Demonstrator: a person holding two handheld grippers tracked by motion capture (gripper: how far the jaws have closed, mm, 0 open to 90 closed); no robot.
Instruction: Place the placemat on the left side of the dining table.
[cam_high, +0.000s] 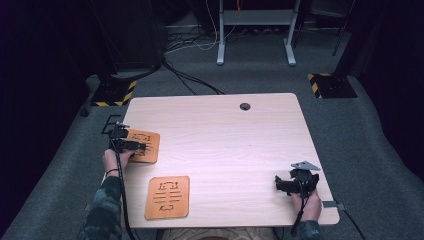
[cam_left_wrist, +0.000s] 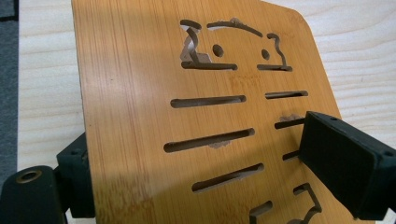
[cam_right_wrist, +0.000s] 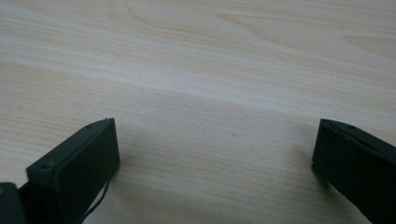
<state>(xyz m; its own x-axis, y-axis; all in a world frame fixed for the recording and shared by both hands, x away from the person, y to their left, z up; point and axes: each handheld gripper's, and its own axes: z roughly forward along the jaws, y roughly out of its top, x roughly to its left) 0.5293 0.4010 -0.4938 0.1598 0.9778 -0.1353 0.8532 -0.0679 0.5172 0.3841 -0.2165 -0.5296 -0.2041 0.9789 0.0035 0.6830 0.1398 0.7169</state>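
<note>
Right gripper (cam_right_wrist: 215, 158) low over table (cam_right_wrist: 210, 70), camera looking along its two black jaws. Jaws spread wide apart, one rising from bottom left corner, other from bottom right edge; nothing between them. Left jaw shows flat inner pad face and small screw holes on top edge; thin dark line hangs below it near table. Table surface pale wood with light grain running across. Soft shadow on wood under and between jaws.
</note>
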